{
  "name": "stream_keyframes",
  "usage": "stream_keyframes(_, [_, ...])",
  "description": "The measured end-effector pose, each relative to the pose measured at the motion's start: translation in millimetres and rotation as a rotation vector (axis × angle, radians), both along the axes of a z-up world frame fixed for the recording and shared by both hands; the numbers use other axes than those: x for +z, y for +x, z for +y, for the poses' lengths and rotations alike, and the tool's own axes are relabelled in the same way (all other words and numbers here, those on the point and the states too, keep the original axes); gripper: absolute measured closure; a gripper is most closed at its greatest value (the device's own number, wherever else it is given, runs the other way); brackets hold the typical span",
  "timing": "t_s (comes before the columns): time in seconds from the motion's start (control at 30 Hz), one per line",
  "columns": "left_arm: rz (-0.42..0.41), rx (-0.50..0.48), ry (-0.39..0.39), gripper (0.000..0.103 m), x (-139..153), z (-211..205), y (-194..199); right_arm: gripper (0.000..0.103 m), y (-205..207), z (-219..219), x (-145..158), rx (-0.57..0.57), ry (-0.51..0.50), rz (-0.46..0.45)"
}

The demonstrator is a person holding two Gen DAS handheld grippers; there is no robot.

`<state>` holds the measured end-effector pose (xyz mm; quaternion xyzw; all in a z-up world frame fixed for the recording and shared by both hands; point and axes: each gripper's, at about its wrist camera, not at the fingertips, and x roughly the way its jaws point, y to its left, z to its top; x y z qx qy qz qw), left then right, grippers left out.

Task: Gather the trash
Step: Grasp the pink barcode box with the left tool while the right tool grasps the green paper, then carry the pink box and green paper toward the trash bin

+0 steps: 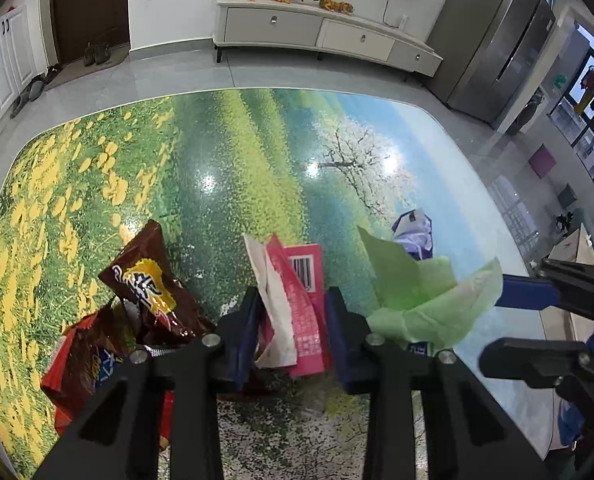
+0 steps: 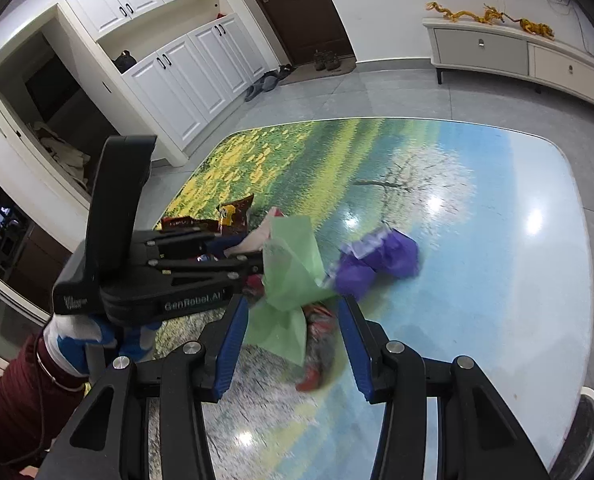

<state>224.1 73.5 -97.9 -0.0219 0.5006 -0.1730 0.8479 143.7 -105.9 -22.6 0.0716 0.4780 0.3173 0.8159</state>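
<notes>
Closest to the lens in the left wrist view: the left gripper [image 1: 293,320], w/ the flattened pink paper packet with a barcode [image 1: 307,304] standing between its blue pads. Left pad sits against the packet's white torn flap, the right one right at its edge, but can't tell for sure if they're actually pinching yet. No earlier pic to compare. It's tilted steeply down at the glossy table top printed with a meadow and tree scene [image 1: 233,168], prob bc the packet lies low on it and has to be nipped from above.

Rest of the trash is bunched at the near edge: brown crinkly foil snack bag [image 1: 149,288] just left of the packet, red-and-brown snack wrapper [image 1: 77,356] below that, crumpled light green paper sheet [image 1: 421,300] to the right, purple-and-white plastic wrapper [image 1: 415,232] a bit beyond it.

Right gripper [image 2: 293,344] is open, green sheet [image 2: 293,268] between the fingers and nothing clamped afaict. Some red wrapper underneath it, blurry.

Left hand in a white-and-blue glove [image 2: 85,340] holds the other tool's handle.

Guess: one piece per hand, so both are lined up over separate bits.
</notes>
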Motion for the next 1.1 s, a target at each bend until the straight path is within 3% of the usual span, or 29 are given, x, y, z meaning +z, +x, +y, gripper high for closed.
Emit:
stream_keyframes(0.23, [0.002, 0.015, -0.048, 0.074, -2.1, 11.1, -5.5, 0.059, 18.4, 10.6, -10.7, -0.007, 0.041, 0.050])
stream_keyframes(0.27, [0.004, 0.020, -0.057, 0.074, -2.8, 13.9, -7.0, 0.063, 19.2, 11.4, -11.9, -0.008, 0.046, 0.056])
stream_keyframes(0.3, [0.005, 0.025, -0.069, 0.074, -2.4, 15.9, -8.5, 0.074, 20.0, 11.6, -13.0, -0.007, 0.052, 0.062])
stream_keyframes(0.37, [0.001, 0.031, -0.098, 0.074, 0.0, 21.8, -11.7, 0.075, 18.3, 9.2, -11.6, -0.006, 0.077, 0.064])
stream_keyframes(0.8, [-0.089, 0.052, -0.191, 0.074, 48.2, 37.6, -60.3, 0.077, -26.4, -10.8, 37.1, -0.014, 0.157, -0.024])
stream_keyframes(1.1, [-0.160, 0.092, -0.217, 0.074, 87.7, 50.2, -96.8, 0.077, -61.3, -35.8, 73.4, -0.039, 0.147, -0.124])
